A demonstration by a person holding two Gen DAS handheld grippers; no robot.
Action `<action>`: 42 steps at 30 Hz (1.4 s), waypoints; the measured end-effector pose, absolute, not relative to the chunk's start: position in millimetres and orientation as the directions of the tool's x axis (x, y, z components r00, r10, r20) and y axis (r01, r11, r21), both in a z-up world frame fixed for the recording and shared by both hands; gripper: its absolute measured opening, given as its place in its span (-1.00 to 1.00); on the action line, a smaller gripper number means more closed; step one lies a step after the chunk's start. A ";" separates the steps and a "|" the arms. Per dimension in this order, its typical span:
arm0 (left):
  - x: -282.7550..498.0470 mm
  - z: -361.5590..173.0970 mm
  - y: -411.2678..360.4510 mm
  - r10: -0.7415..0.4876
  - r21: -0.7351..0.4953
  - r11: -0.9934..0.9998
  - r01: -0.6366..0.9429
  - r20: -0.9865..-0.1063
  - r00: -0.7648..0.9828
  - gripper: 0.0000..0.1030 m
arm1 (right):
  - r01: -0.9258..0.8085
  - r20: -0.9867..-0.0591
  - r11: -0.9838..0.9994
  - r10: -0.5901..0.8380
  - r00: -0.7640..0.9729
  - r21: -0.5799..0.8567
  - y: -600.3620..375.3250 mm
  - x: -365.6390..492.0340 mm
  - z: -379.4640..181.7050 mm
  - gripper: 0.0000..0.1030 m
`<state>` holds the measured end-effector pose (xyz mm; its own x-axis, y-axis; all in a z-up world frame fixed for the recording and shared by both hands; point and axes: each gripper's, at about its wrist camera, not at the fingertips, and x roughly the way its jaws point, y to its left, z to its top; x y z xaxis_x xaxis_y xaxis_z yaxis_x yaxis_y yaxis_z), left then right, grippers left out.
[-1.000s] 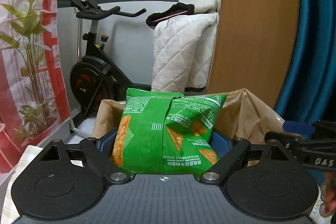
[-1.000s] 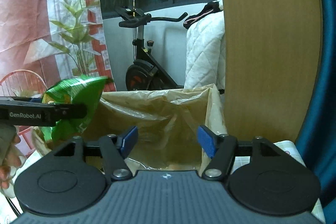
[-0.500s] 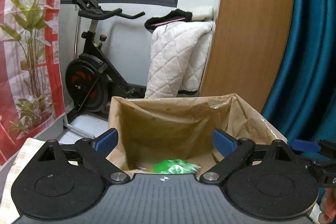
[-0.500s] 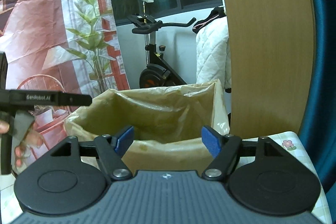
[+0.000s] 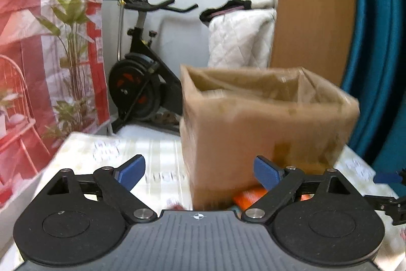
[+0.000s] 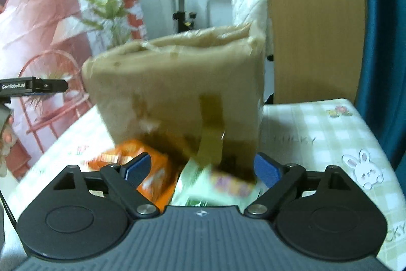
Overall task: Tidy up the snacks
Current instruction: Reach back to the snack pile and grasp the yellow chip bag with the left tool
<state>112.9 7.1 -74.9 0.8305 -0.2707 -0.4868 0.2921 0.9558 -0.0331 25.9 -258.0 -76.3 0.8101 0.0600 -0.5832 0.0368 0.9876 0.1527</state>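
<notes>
A brown paper bag (image 5: 266, 128) stands open on the table; it also shows in the right wrist view (image 6: 177, 98). My left gripper (image 5: 199, 170) is open and empty, low in front of the bag. My right gripper (image 6: 201, 168) is open and empty, just above an orange snack packet (image 6: 152, 172) and a pale green snack packet (image 6: 215, 184) lying at the bag's foot. A bit of the orange packet (image 5: 247, 196) shows in the left wrist view. The green chip bag is out of sight.
The table carries a pale checked cloth (image 6: 330, 139) with a rabbit print. An exercise bike (image 5: 142, 83) and a white quilt (image 5: 238, 40) stand behind. A wooden panel (image 5: 312, 6) and teal curtain (image 5: 380, 42) are at the right.
My left gripper opened and dropped the green chip bag into the paper bag, then drew back and down. My right gripper also lowered to the packets in front of the bag.
</notes>
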 end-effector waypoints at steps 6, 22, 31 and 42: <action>82.7 -100.1 -2.3 -0.325 -0.074 0.939 0.337 -0.514 0.793 0.75 | -0.006 -0.624 0.999 0.031 0.781 0.042 -238.2 3.4 -102.4 0.81; 53.6 -150.1 -29.9 -0.450 -0.168 0.878 0.448 -0.610 0.653 0.72 | 0.001 -0.760 0.998 -0.044 0.648 -0.056 -222.0 -29.3 -130.6 0.76; 46.1 -159.7 -37.6 -0.483 -0.196 0.856 0.478 -0.630 0.607 0.72 | -0.074 -0.828 0.996 0.088 0.554 0.056 -217.4 -27.7 -149.0 -0.07; 61.6 -192.3 -38.4 -0.537 -0.355 0.839 0.412 -0.660 0.525 0.75 | -0.136 -0.829 0.982 0.182 0.529 0.129 -206.4 1.6 -159.0 -0.69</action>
<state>61.6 -38.4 -192.3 0.5247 -0.5372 -0.6603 0.4118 0.8391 -0.3554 1.6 -206.4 -159.0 0.5294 0.1820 -0.8286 -0.1357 0.9823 0.1290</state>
